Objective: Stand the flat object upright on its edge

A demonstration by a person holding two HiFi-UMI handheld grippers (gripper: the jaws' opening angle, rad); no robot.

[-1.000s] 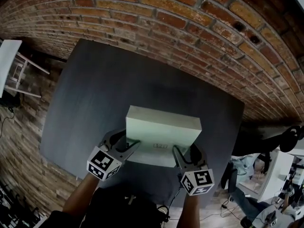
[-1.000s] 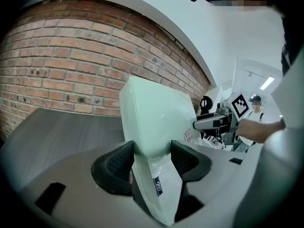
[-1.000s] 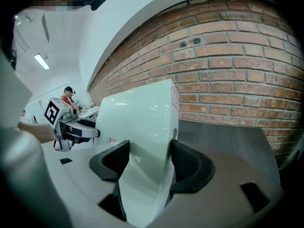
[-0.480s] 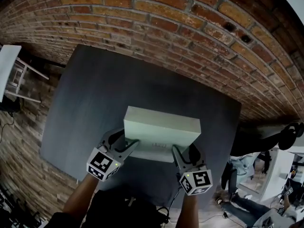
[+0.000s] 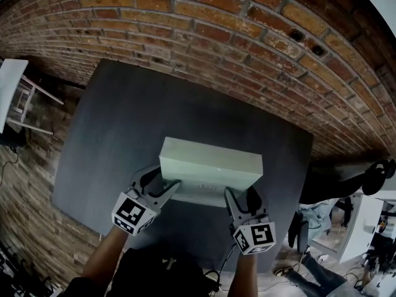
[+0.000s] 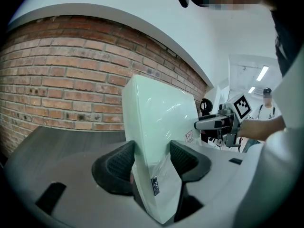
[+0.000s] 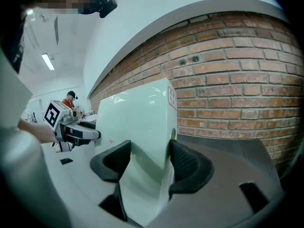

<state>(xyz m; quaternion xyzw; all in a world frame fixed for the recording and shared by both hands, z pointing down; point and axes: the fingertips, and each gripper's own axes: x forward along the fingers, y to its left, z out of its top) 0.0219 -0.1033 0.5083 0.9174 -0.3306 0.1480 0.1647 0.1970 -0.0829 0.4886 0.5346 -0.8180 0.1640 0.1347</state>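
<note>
Two-handed, pinches the pale green box [image 5: 210, 164] by its near long edge over the dark table [image 5: 124, 122]. Clamps the left gripper [image 5: 162, 184] near its left end and the right gripper [image 5: 241, 198] near its right, the right jaws just closing tighter on it.

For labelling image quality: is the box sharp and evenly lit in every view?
Head view: dim, brick wall bows from the wide lens, pale green box sharp. Left gripper view: bright, white glare streaks on the box face. Right gripper view: similar glare near its top, dark corners.
</note>
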